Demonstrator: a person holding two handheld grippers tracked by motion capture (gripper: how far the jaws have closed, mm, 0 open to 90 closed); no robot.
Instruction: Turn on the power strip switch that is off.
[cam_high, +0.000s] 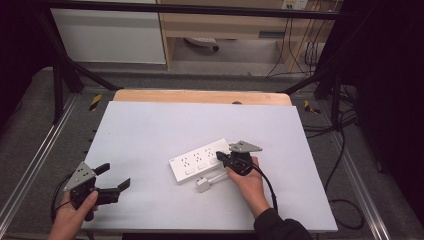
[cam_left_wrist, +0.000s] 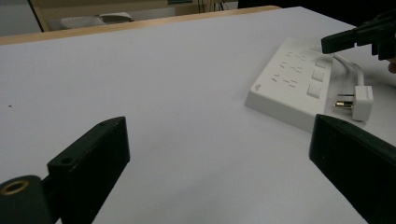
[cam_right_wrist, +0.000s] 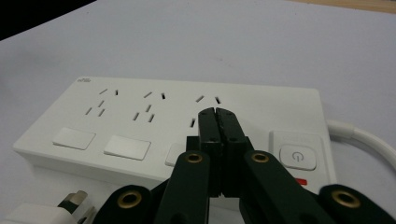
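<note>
Jaws of right hand-held gripper (cam_right_wrist: 217, 112) pinched together empty, tip over power strip (cam_right_wrist: 140, 121) near third switch, press looks pending; left hand-held gripper (cam_high: 111, 181) wide, idle

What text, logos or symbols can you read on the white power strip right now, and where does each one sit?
Small grey brand mark at the corner of the white plastic power strip: too small and blurred to read.
Power symbol, a circle with a vertical bar, not lettering: on the white square master button at the strip's cable end.
Nothing else legible.
</note>
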